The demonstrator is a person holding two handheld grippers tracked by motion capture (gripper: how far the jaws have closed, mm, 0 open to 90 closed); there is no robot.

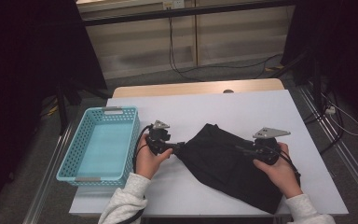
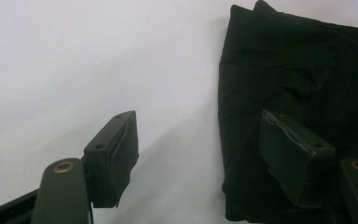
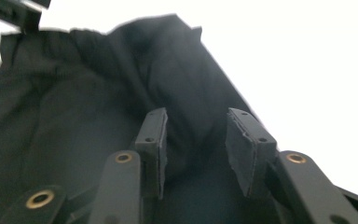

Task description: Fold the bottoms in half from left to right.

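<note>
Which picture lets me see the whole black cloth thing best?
The high view: the folded black fabric garment lies whole on the white table, beside the turquoise plastic basket. The left gripper view gives one edge of it; the right gripper view gives a blurry, wrinkled close-up.

Both hand-held grippers (image 1: 179, 148) (image 1: 242, 150) open, inward-pointing

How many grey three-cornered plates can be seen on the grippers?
2. One grey three-cornered plate sits on top of the left gripper, beside the turquoise plastic basket. The other plate tops the right gripper, above the black cloth.
</note>
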